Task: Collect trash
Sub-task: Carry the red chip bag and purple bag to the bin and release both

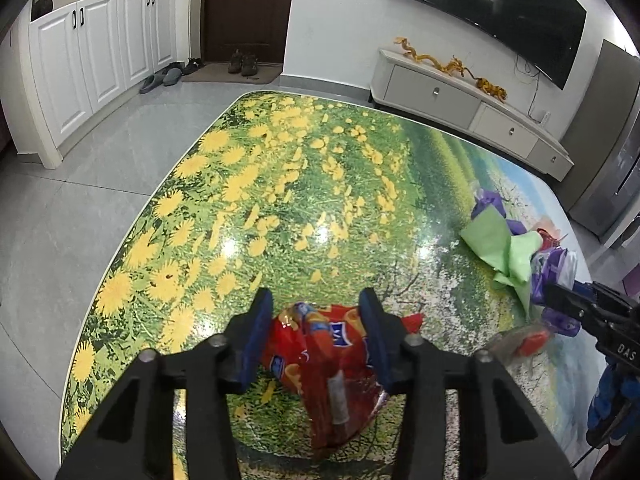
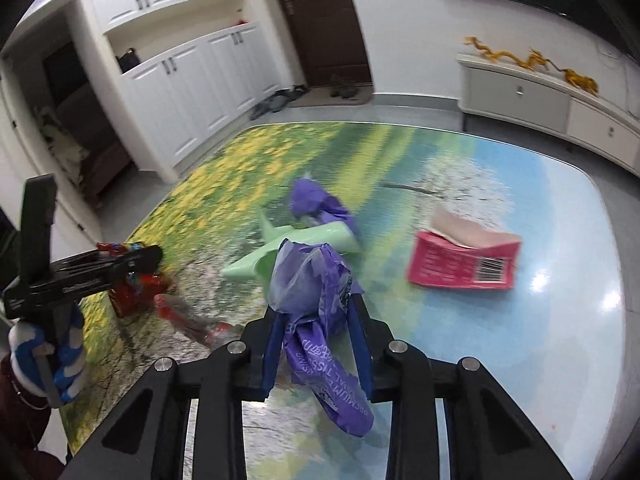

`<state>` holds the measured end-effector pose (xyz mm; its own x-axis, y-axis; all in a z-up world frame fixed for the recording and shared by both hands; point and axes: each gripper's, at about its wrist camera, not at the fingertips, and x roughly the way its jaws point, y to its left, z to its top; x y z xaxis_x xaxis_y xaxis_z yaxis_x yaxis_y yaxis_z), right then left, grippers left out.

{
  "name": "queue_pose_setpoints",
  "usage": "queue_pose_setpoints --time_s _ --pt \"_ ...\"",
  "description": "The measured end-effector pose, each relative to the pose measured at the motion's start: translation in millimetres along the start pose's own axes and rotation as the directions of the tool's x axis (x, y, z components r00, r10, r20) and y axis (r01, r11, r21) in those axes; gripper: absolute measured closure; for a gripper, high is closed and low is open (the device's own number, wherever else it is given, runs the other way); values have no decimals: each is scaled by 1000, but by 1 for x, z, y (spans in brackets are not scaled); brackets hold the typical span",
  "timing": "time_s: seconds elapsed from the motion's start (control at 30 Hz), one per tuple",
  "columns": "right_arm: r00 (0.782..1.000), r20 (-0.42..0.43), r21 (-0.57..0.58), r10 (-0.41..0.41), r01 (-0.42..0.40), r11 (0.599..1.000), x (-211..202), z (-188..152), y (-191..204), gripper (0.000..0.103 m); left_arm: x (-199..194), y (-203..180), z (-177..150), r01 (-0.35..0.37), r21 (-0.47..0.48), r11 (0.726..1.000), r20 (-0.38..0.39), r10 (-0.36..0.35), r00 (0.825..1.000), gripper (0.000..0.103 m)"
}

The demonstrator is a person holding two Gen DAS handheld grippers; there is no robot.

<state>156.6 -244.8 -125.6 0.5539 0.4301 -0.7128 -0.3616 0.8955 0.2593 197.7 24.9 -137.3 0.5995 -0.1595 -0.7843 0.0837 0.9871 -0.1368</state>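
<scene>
Left wrist view: we are looking along the left gripper [image 1: 316, 300] at a glossy table [image 1: 280, 184] printed with yellow flowers and a meadow. A crumpled red snack bag [image 1: 320, 356] is lying on the near part of the table, and the two blue pads are standing on either side of it, touching its edges — the gripper is clasping the bag. To the right, a heap of green paper [image 1: 500, 248] and purple wrapping is lying near the table's right edge, and the right gripper [image 1: 560, 300] is reaching into that heap from the right; a gloved hand [image 1: 612, 408] in blue and white is holding it.

Right wrist view: we are looking along the right gripper [image 2: 316, 308], whose pads are pressing on a purple tissue wrapper [image 2: 316, 292] — the wrapper is bunching up above the fingers and hanging down between them. Just beyond it the green paper [image 2: 296, 248] and a second purple scrap [image 2: 316, 200] are lying on the table [image 2: 540, 360]. Well to the right, a torn pink carton [image 2: 464, 260] with a barcode is lying flat. At the left, the left gripper [image 2: 140, 256] is sitting on the red snack bag [image 2: 136, 292], with a clear wrapper with red parts [image 2: 188, 316] lying just beside it. Far off, white cupboards [image 2: 192, 80] and a dark door [image 2: 320, 20] are lining the wall.
</scene>
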Motion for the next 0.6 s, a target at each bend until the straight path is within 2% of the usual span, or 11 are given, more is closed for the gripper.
queue_pose_setpoints --time_s 0.2,0.4,0.6 --pt "999 -3 -21 37 -37 999 6 -2 16 75 -8 9 -2 16 -20 1000 16 -16 1000 74" --pt "999 22 1 30 -30 1000 -8 -7 18 75 -21 17 -7 54 -54 997 19 -53 998 75" --pt "999 47 52 -11 8 999 -36 -22 9 75 -40 17 -11 79 -70 994 34 -77 996 75"
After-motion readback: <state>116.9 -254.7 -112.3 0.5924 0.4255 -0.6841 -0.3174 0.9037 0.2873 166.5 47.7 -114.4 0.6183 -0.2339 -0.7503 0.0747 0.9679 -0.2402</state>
